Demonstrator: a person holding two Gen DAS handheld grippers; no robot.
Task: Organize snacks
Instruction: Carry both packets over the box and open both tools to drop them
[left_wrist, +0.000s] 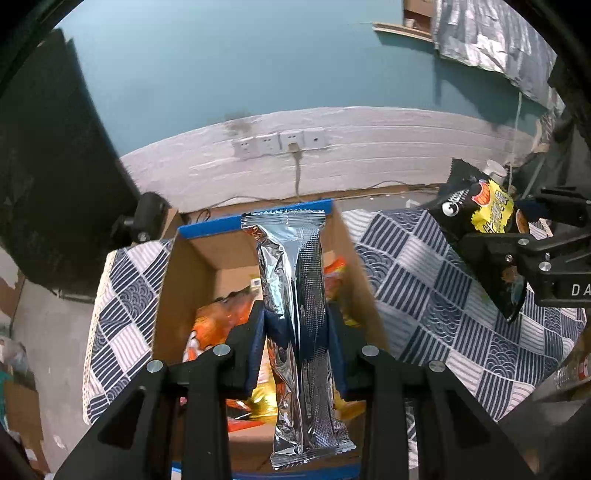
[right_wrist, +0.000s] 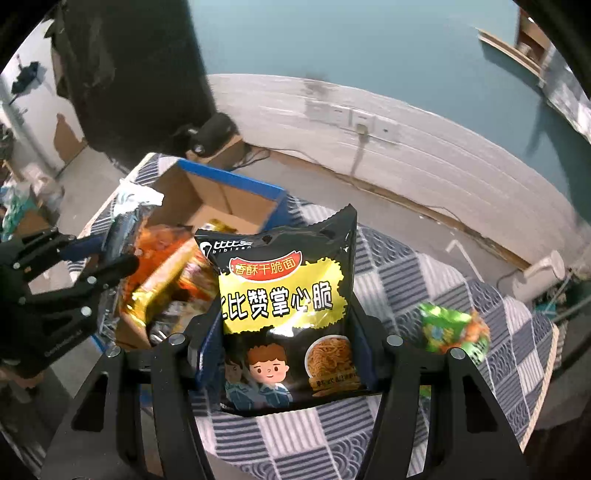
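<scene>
Left wrist: my left tool (left_wrist: 295, 332) is clamped narrow on a silver packet (left_wrist: 295, 295), hanging over the open cardboard box (left_wrist: 184, 273). I'd centre it and release low. The box holds orange packs.

Right wrist: my right tool (right_wrist: 291, 343) grips a black noodle bag (right_wrist: 284, 302) above the surface (right_wrist: 424, 280), beside the box. Green packet (right_wrist: 450, 328) waits on the cloth.

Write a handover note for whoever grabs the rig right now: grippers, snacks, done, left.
Left gripper: shut on a silver packet, held upright over the open box.
Right gripper: shut on a black noodle bag, over the checked cloth just right of the box.
Done: several orange and yellow packs already lie in the box.
Left: drop both held snacks into the box, then fetch the green pack lying on the cloth to the right.
</scene>
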